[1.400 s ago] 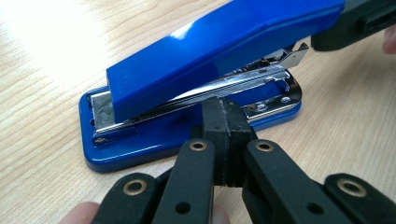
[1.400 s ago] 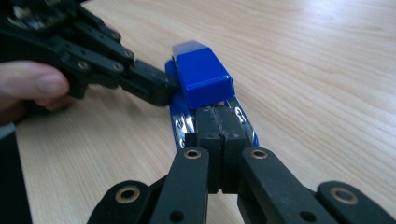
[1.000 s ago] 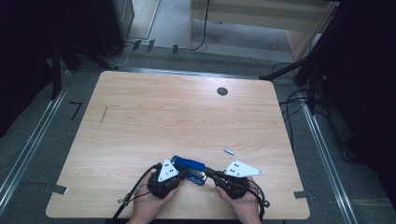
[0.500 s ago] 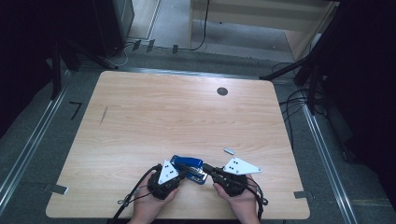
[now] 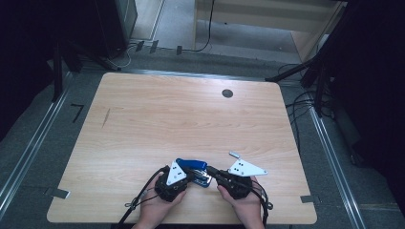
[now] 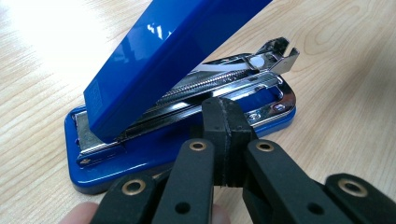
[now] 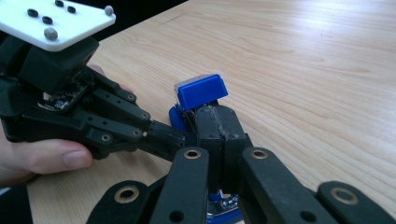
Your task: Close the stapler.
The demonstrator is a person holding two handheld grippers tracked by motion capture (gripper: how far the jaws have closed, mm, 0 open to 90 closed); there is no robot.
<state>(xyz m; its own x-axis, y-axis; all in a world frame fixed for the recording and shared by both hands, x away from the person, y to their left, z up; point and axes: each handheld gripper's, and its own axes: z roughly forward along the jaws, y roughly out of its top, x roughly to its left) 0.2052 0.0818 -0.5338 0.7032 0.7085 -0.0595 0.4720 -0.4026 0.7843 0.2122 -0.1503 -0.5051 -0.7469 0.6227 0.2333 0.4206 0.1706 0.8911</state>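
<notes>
A blue stapler [image 5: 192,165] lies near the table's front edge with its lid [image 6: 163,56] swung up, baring the chrome magazine [image 6: 233,81]. My left gripper [image 6: 225,109] is shut, its tips against the side of the magazine above the blue base [image 6: 140,154]. My right gripper [image 7: 217,122] is also shut. It reaches along the stapler from the other side, its tips just under the raised lid end [image 7: 201,91]. In the high view the left gripper [image 5: 187,176] and right gripper [image 5: 213,172] meet at the stapler. I cannot tell whether either pinches a thin part.
A small silver strip [image 5: 234,154] lies on the wooden table [image 5: 191,114] just beyond the right gripper. A dark round grommet [image 5: 227,93] sits near the far edge. Cables and stands [image 5: 305,81] crowd the floor to the right.
Both grippers stay at the stapler. The right hand has shifted slightly; the stapler remains open in the same place.
</notes>
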